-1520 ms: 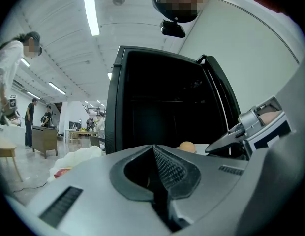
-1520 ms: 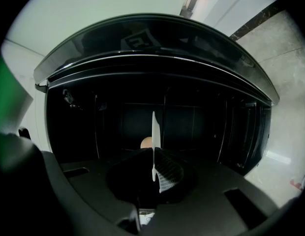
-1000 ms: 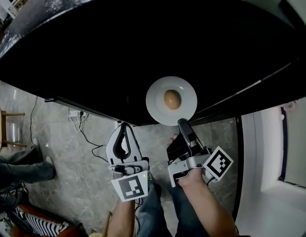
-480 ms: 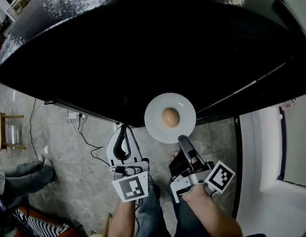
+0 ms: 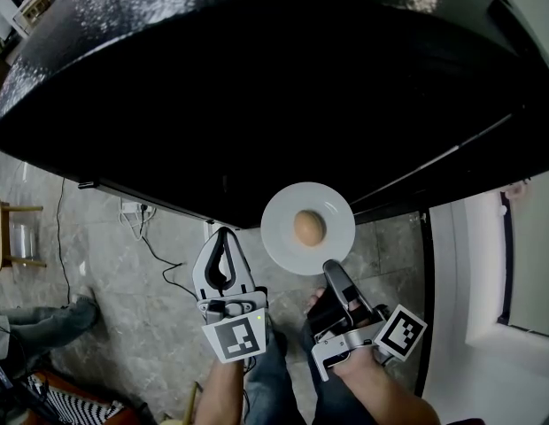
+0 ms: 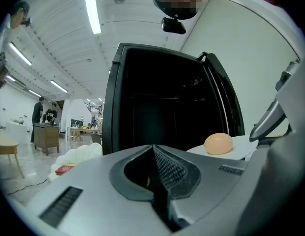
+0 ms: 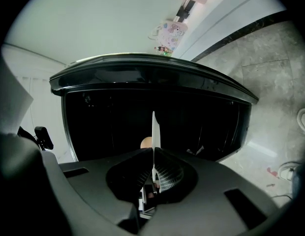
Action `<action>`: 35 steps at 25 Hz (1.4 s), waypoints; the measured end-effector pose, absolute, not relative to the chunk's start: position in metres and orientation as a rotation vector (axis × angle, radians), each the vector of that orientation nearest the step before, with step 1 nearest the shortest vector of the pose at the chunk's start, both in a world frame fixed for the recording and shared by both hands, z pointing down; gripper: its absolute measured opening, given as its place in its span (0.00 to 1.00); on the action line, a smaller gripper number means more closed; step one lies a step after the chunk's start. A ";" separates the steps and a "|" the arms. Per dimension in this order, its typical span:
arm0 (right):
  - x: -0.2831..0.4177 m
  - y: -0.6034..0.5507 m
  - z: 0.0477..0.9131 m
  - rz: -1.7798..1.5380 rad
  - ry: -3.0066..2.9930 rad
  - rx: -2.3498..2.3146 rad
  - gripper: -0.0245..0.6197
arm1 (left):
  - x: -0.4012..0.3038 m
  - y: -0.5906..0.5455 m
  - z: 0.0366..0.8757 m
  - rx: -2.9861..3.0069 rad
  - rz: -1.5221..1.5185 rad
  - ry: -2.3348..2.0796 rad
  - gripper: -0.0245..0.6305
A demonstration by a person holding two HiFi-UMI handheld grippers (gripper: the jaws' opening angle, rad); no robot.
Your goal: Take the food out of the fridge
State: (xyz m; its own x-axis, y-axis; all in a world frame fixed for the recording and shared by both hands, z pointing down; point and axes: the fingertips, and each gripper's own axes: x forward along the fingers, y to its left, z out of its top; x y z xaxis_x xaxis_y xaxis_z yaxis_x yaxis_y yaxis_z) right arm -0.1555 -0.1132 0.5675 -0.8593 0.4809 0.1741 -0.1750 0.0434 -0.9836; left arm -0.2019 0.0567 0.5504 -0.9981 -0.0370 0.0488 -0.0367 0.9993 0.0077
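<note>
while right claw [image 5: 330,267] grips the plate [image 5: 278,235] — egg [image 5: 308,227] seen overhead — left claw [image 5: 223,234] is closed.

Left gripper [image 5: 223,237] fingers closed together; right gripper [image 5: 331,270] fingers pinch plate [image 5: 279,237] rim.

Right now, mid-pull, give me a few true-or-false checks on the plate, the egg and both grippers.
1. The right gripper is clamped on the rim of the white plate. True.
2. Two eggs lie on the plate. False: there is one egg, near the middle.
3. The left gripper shares the hold on the plate. False: its jaws are together on nothing, and it is off to the plate's left, not touching it.
4. The fridge is black, and the left gripper view shows it standing open. True.
</note>
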 end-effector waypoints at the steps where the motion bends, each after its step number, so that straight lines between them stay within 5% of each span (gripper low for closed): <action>1: -0.155 -0.113 0.566 1.868 -1.864 -0.310 0.08 | -0.202 0.057 0.552 0.058 -0.009 -3.090 0.06; 35: -0.148 -0.114 0.555 1.878 -1.865 -0.289 0.08 | -0.201 0.044 0.538 0.073 -0.046 -3.074 0.06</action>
